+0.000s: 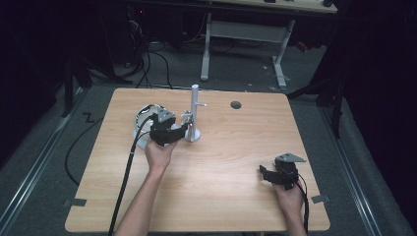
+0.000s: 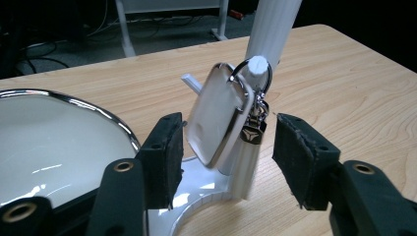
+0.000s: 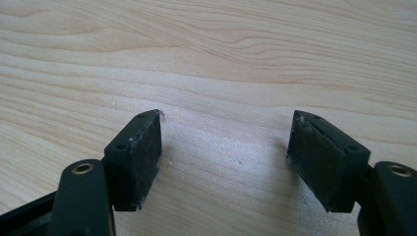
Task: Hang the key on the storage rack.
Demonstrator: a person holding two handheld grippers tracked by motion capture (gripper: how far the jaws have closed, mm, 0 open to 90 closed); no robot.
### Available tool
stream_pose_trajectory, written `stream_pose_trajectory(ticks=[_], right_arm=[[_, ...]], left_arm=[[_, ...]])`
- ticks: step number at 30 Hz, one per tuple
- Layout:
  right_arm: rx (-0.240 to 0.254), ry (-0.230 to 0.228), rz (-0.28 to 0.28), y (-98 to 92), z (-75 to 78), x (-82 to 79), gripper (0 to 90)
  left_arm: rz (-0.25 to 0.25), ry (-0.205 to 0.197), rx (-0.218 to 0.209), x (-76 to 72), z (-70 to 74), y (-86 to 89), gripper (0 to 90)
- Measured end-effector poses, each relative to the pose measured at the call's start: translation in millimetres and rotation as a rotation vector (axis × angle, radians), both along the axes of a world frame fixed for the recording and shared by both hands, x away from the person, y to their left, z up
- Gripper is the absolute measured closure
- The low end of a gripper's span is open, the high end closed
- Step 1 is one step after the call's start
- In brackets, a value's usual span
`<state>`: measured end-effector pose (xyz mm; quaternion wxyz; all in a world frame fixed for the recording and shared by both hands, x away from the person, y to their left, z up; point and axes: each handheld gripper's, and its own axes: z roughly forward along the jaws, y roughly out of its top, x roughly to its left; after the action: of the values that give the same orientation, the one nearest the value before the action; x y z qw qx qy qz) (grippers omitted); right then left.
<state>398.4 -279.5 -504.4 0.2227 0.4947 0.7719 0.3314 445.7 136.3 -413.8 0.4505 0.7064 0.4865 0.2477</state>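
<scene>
High view looks down on a pale wooden tabletop (image 1: 221, 196) with a white stand (image 1: 193, 115) left of centre: a round base and an upright post with a short peg sticking out to the right near its top. Just left of the stand, touching or nearly touching its base, sits a white bowl with a shiny metal rim (image 1: 142, 118), partly hidden by the left hand-held gripper (image 1: 184, 129), which is held low and points right toward the post, with its black cable running back to the near edge. In the left gripper view that hand-held gripper (image 2: 226, 147) is open, its two black jaws spread on either side of a silvery rounded-rectangle tag (image 2: 216, 118). The tag hangs tilted from a metal ring (image 2: 268, 81) looped over a white peg on the post (image 2: 272, 24), and a small dark clasp (image 2: 252, 133) dangles beside it; neither jaw touches the tag. The bowl's rim (image 2: 78, 103) curves across the left of that view, and the stand's base (image 2: 201, 194) lies between the jaws. The right hand-held gripper (image 1: 262, 172) rests at the near right of the tabletop, well apart from the stand, held by the person's right hand (image 1: 289, 196) and pointing left. In the right gripper view its jaws (image 3: 223, 157) stand wide open over bare wood grain (image 3: 221, 59) with nothing between them. A small dark round hole (image 1: 236, 104) marks the far side of the tabletop to the right of the stand.
</scene>
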Motion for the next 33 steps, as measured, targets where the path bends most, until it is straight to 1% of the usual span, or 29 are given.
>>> stream_pose_trajectory(ticks=[3,6,9,11,18,19,20,24,29,30,33], right_arm=[[0.001,0.000,0.000,0.0,0.0,0.0,29.0],[0.000,0.000,0.000,0.0,0.0,0.0,29.1],[0.000,0.000,-0.001,0.1,0.0,0.0,29.0],[0.000,0.000,0.000,0.1,0.0,0.0,29.0],[0.000,0.000,-0.001,0.1,0.0,0.0,29.1],[0.000,0.001,-0.001,0.2,0.0,-0.1,29.0],[0.000,0.001,-0.001,0.2,0.0,-0.1,29.0],[0.000,0.000,-0.001,0.2,0.0,-0.1,29.1],[-0.001,0.000,-0.001,0.3,0.0,-0.1,29.1],[-0.001,0.001,-0.002,0.3,0.0,-0.1,29.1],[-0.001,0.000,-0.001,0.3,0.0,-0.1,29.1]], left_arm=[[0.000,0.001,0.002,-2.4,1.1,1.9,42.4],[-0.008,-0.001,0.014,-5.6,3.9,3.3,41.6],[-0.008,-0.006,0.012,-9.7,7.7,5.7,40.6],[-0.009,-0.020,0.009,-12.0,9.5,7.6,40.1],[-0.006,-0.022,0.007,-21.4,13.0,15.4,39.4],[-0.004,-0.016,-0.004,-23.4,13.4,16.5,39.3],[-0.001,-0.019,-0.014,-26.6,13.8,19.6,39.3],[0.003,-0.017,-0.017,-30.6,14.2,23.3,38.9],[0.008,-0.025,-0.024,-38.9,16.8,30.5,38.7],[0.011,-0.029,-0.036,-41.9,17.4,33.0,38.7],[0.016,-0.030,-0.041,-45.5,17.4,36.6,38.6]])
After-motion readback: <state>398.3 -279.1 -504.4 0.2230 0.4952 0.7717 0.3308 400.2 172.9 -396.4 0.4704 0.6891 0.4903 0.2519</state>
